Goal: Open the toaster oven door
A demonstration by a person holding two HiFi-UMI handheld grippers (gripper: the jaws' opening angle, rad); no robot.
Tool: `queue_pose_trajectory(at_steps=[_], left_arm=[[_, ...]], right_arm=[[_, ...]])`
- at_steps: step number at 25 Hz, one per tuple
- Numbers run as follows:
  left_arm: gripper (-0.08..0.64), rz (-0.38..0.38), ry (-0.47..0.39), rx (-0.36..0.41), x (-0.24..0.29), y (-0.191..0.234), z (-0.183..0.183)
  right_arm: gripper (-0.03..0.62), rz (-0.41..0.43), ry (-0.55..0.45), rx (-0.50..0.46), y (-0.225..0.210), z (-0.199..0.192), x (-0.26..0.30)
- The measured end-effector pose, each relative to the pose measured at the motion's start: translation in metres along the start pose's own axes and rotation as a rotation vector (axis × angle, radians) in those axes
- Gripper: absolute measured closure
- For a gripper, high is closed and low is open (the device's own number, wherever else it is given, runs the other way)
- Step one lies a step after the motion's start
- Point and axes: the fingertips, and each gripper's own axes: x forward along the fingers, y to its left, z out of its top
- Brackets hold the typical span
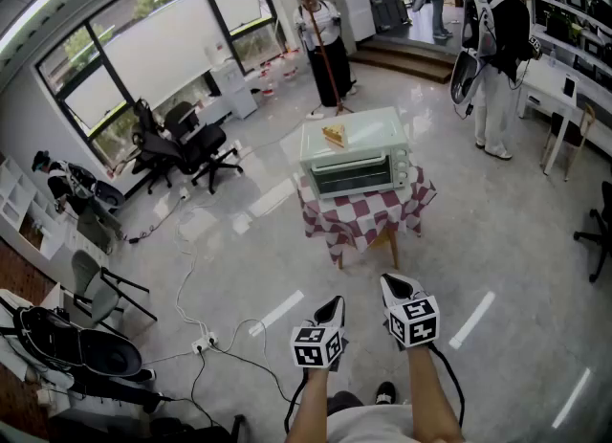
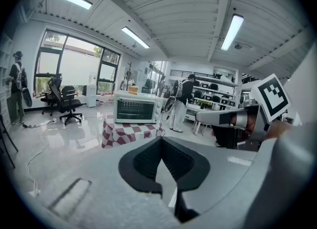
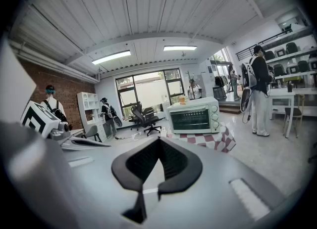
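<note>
- Well, the toaster oven (image 1: 356, 157) sits on a small counter (image 1: 381, 217) with a red and white checked cloth, out on the open floor and well away from me.
- Its door (image 1: 349, 177) is shut and faces my way, so I can come straight at it from the front.
- My left claw (image 1: 334, 307) is pressed together with nothing in it, and my right claw (image 1: 393, 286) is the same.
- I hold both claws low in front of me, side by side and tipped a bit down — I think that is just how I carry them while the oven is too far to reach.
- A yellow slice of food (image 1: 334, 135) rests on top of the oven. I guess a hard yank could shake it, so a slow pull seems best.
- The knobs (image 1: 403, 167) are at the right of the front, so the door is the wide glass part beside them. I can't make out its handle from here — too small.
- Nothing is done yet. I think I must get close first, then spread one claw to grab the door's top edge.
</note>
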Motion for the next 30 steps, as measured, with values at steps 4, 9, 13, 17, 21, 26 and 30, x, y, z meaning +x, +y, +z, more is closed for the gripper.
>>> queue_pose_trajectory(at_steps=[4, 9, 13, 17, 21, 26, 30], left_arm=[[0.557, -0.005, -0.052, 0.001, -0.008, 0.002, 0.019], [0.557, -0.002, -0.099, -0.015, -0.021, 0.011, 0.029], [0.557, 0.051, -0.153, -0.001, -0.035, 0.028, 0.036], [0.555, 0.064, -0.152, 0.057, -0.043, 0.029, 0.045], [0.554, 0.096, -0.035, 0.225, -0.039, 0.024, 0.038], [0.555, 0.065, -0.044, 0.246, -0.027, 0.028, 0.044], [0.555, 0.032, -0.170, 0.234, -0.012, 0.032, 0.067]], right_arm=[[0.591, -0.003, -0.011, -0.008, -0.006, 0.014, 0.004], [0.590, -0.012, -0.041, -0.006, -0.013, 0.021, 0.002], [0.591, 0.006, -0.084, 0.014, -0.013, 0.023, 0.000], [0.591, 0.021, -0.088, 0.044, -0.016, 0.024, -0.002], [0.591, 0.073, -0.137, 0.101, -0.016, 0.034, -0.001], [0.589, 0.109, -0.162, 0.067, -0.009, 0.046, 0.009], [0.589, 0.113, -0.151, 0.074, -0.018, 0.046, 0.025]])
